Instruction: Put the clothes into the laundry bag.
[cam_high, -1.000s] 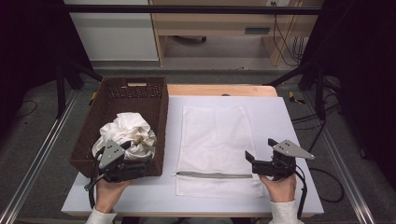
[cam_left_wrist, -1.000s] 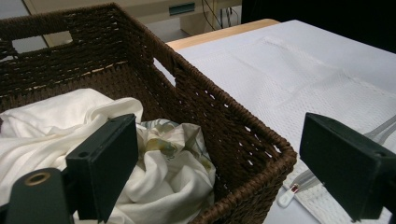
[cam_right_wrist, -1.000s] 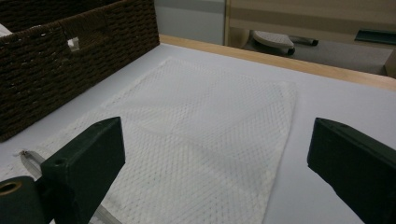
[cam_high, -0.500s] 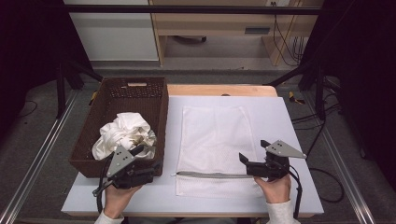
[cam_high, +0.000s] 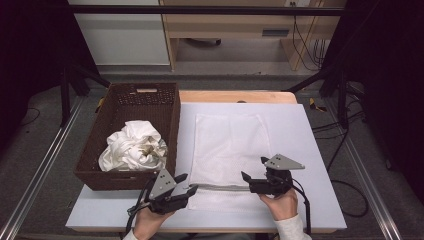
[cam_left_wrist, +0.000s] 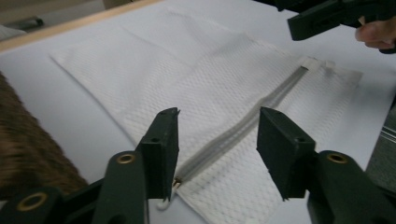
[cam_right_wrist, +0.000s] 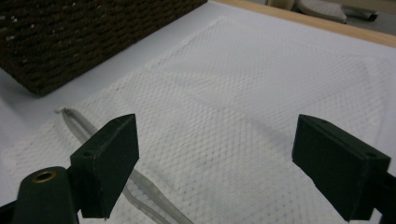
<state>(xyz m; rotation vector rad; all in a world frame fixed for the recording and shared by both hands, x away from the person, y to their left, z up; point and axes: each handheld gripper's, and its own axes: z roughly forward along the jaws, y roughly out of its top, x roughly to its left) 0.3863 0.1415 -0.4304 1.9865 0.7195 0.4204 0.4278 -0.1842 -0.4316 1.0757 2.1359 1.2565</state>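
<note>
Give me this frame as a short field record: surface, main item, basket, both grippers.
surface: white table
main item: white mesh laundry bag lying flat, zipper along its near edge
basket: brown wicker basket left of the bag, crumpled white cloth inside
left gripper: jaws have just been closing, now half open at the zipper's left end, pads not yet pressing on it
right gripper: jaws wide apart over the bag near the zipper's right end, nothing held

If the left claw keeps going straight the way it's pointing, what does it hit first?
Most likely the zipper of the white mesh bag, near its pull end; the left claw stands open astride it, though depth is unclear.
</note>
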